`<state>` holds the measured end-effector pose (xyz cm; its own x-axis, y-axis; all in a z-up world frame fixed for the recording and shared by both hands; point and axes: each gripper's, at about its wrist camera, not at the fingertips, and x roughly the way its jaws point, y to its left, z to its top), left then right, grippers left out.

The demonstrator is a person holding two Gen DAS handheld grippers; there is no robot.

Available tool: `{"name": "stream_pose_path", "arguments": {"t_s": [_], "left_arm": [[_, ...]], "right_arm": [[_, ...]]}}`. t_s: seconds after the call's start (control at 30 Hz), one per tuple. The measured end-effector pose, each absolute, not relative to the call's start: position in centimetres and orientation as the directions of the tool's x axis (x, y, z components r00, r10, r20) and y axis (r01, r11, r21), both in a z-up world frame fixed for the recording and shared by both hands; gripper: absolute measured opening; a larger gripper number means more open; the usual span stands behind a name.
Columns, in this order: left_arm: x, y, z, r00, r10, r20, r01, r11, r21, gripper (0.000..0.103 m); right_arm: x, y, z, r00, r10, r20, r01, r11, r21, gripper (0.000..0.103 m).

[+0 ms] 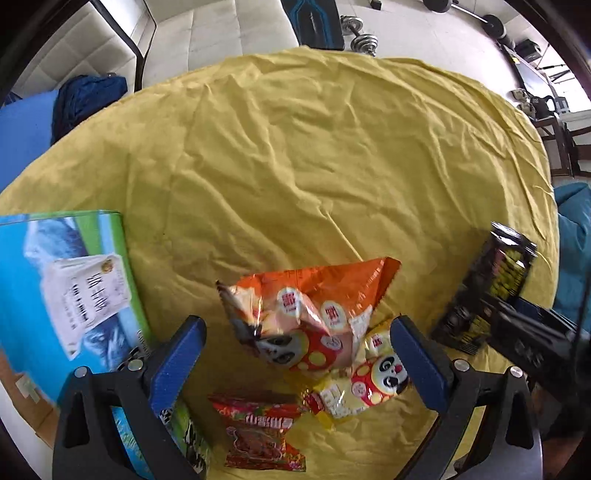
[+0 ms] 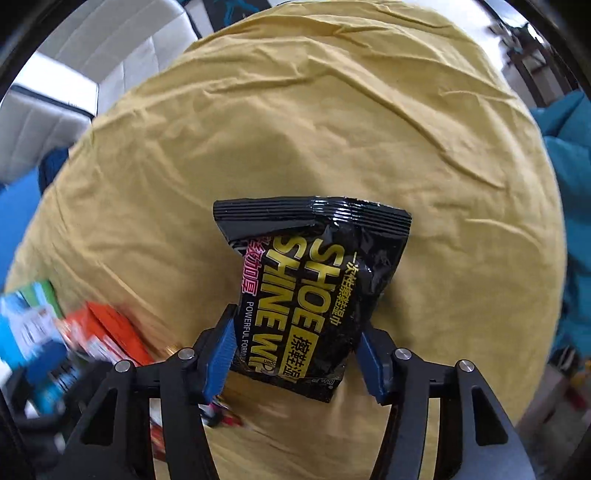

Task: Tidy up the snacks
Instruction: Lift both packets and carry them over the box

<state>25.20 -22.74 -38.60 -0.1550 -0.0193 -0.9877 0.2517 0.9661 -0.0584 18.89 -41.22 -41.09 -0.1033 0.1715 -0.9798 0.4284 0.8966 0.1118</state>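
My left gripper (image 1: 301, 354) is open, pointing down over the snack pile. An orange panda snack bag (image 1: 306, 310) lies between its blue pads (image 1: 184, 354) without touching them. A smaller yellow-and-red panda pack (image 1: 369, 384) rests against the right pad. A red snack packet (image 1: 262, 439) lies nearer the camera. My right gripper (image 2: 297, 354) is shut on a black packet (image 2: 317, 280) with yellow "SHOE SHINE" lettering, gripping its lower sides. The left wrist view shows that black packet (image 1: 491, 288) near the table's right edge.
A wrinkled yellow cloth (image 1: 314, 155) covers the round table. A blue and green box (image 1: 62, 280) sits at the left edge. Beyond the table are a white sofa (image 1: 221, 33), dumbbells (image 1: 358, 33) and a teal cushion (image 2: 569, 177) on the right.
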Motion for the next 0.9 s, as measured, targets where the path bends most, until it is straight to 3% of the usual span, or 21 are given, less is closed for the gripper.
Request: {"name": "stream_pose_path", "arguments": {"t_s": [0.03,0.1,0.17,0.23,0.3,0.5,0.63,0.9], "left_arm": [[25.2,-22.9,-39.2,-0.162,-0.019,-0.987,0.252,0.966,-0.06,0.102],[25.3,-23.1,-40.1,-0.174,-0.008,-0.985,0.253,0.966,-0.053,0.091],[25.1,-23.3,-41.2,-0.199,-0.005,-0.98,0.255,0.965,-0.057,0.074],[24.8,-23.5,-41.5,-0.191,-0.005,-0.982,0.26,0.964,-0.055,0.07],[24.7,-23.8,-41.4,-0.174,-0.007,-0.985,0.27,0.961,-0.055,0.059],[24.2,-25.4,-40.8,-0.145,0.01,-0.989,0.303,0.953,-0.034,0.051],[24.9,-25.8,-38.7,-0.127,-0.022,-0.992,0.303,0.951,-0.06,0.051],[23.4,-25.1,-33.4,-0.078,-0.106,-0.991,0.309,0.943,-0.126,0.051]], "right_arm": [[18.5,-41.4,-40.9,-0.121,0.142,-0.982,0.401,0.913,0.082,0.061],[17.8,-41.9,-40.5,-0.127,0.125,-0.984,0.382,0.922,0.067,0.062],[17.3,-42.2,-40.7,-0.147,0.117,-0.982,0.384,0.922,0.052,0.062],[16.9,-42.4,-41.1,-0.145,0.127,-0.981,0.396,0.916,0.06,0.064],[16.6,-42.4,-41.7,-0.146,0.128,-0.981,0.406,0.912,0.059,0.064],[15.7,-41.2,-42.5,-0.137,0.107,-0.985,0.42,0.907,0.04,0.059],[15.6,-41.7,-42.1,-0.127,0.094,-0.987,0.401,0.915,0.035,0.052],[13.7,-41.7,-37.5,-0.047,0.096,-0.994,0.383,0.921,0.071,0.051]]}}
